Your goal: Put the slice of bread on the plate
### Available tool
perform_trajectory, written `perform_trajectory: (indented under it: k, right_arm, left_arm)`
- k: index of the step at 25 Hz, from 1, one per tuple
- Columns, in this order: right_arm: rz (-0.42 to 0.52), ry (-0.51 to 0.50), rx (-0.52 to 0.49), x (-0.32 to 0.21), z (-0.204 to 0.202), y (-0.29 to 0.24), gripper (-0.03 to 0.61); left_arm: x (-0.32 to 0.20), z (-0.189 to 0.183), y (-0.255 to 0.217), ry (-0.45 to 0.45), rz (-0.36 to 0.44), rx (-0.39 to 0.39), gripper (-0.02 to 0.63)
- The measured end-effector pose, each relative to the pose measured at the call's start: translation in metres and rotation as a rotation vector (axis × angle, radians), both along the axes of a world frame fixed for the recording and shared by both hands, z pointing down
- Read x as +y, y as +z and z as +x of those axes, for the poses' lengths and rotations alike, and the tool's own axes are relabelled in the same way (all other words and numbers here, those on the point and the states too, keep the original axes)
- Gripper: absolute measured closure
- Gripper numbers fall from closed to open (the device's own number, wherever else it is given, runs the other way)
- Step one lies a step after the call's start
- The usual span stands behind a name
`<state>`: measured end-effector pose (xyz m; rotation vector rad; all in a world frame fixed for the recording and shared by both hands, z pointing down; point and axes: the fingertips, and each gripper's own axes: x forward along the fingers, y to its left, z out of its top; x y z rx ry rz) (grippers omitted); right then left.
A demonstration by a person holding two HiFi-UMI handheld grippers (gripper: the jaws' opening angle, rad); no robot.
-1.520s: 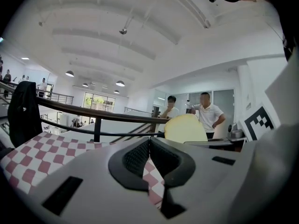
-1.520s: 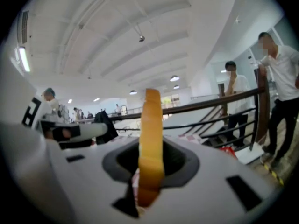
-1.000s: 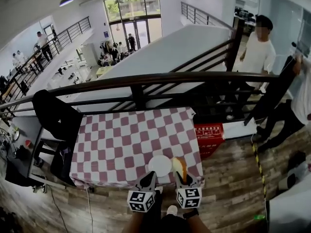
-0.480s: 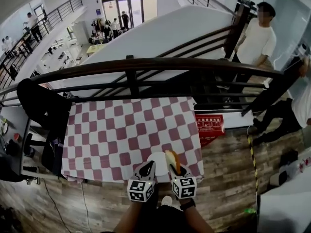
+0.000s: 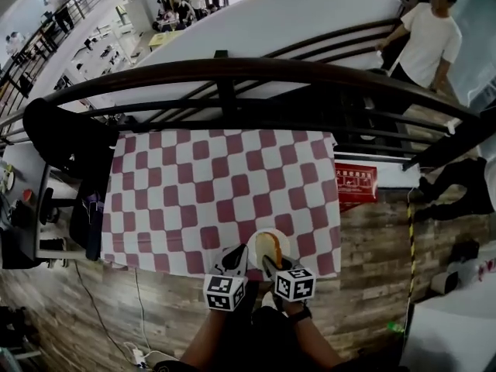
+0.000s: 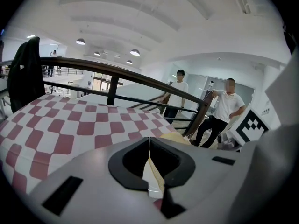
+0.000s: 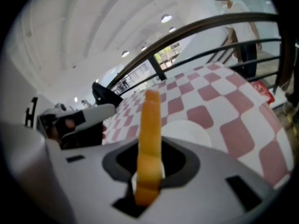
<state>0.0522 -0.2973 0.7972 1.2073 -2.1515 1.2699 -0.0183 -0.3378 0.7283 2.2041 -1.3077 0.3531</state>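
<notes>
A slice of bread [image 5: 267,246], yellow-crusted, stands on edge between the jaws of my right gripper [image 5: 270,261], which is shut on it. It hangs low over the small white plate [image 5: 280,239] near the front edge of the red-and-white checked table [image 5: 194,184]. In the right gripper view the slice [image 7: 150,125] rises upright from the gripper [image 7: 149,158], with the plate [image 7: 189,130] just beyond it. My left gripper [image 5: 235,257] hovers beside the plate's left rim, and its jaws meet with nothing held [image 6: 149,143]. Whether the bread touches the plate is hidden.
A dark railing [image 5: 232,76] runs along the table's far side. A black jacket on a chair [image 5: 66,142] stands at the left end. A red box [image 5: 355,183] lies on the wood floor at the right. People stand beyond the railing [image 6: 224,108].
Both grippers have sunk toward the table. The bread, earlier held to the right of the plate, now hangs over it. The head view has tipped further down.
</notes>
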Motion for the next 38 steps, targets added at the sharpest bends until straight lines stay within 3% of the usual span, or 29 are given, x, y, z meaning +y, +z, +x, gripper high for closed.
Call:
perform_trajectory:
  k: [3, 9, 13, 16, 19, 23, 27, 33, 38]
  right_arm:
    - [-0.124, 0.006, -0.092, 0.003, -0.016, 0.024, 0.474]
    - [-0.167, -0.036, 0.001, -0.001, -0.014, 0.044, 0.474]
    - [-0.15, -0.092, 0.183, -0.009, -0.002, 0.054, 0.436]
    - [-0.138, -0.085, 0.38, -0.014, 0.021, 0.06, 0.281]
    - [-0.1, -0.093, 0.437, -0.022, 0.03, 0.048, 0.239]
    - [-0.001, -0.074, 0.411, -0.048, 0.041, 0.009, 0.238]
    - [0.163, -0.022, 0.344, -0.078, 0.048, -0.048, 0.252]
    - [0.523, 0.082, 0.317, -0.11, 0.055, -0.171, 0.386]
    - [0.675, 0.116, 0.255, -0.117, 0.054, -0.238, 0.476]
  left_arm:
    - [-0.003, -0.005, 0.009, -0.006, -0.027, -0.001, 0.589]
    - [-0.003, -0.006, 0.017, -0.005, -0.056, 0.0, 0.589]
    - [-0.014, -0.003, 0.01, 0.005, -0.036, -0.001, 0.589]
    - [-0.021, 0.006, 0.003, 0.021, -0.018, 0.013, 0.589]
    - [-0.025, 0.01, -0.004, 0.038, 0.0, 0.028, 0.589]
    - [-0.043, 0.017, -0.025, 0.037, 0.053, 0.048, 0.589]
    - [-0.058, 0.026, -0.065, 0.034, 0.139, 0.06, 0.589]
    - [-0.074, 0.034, -0.154, 0.046, 0.323, 0.076, 0.589]
    - [-0.077, 0.044, -0.207, 0.073, 0.481, 0.037, 0.589]
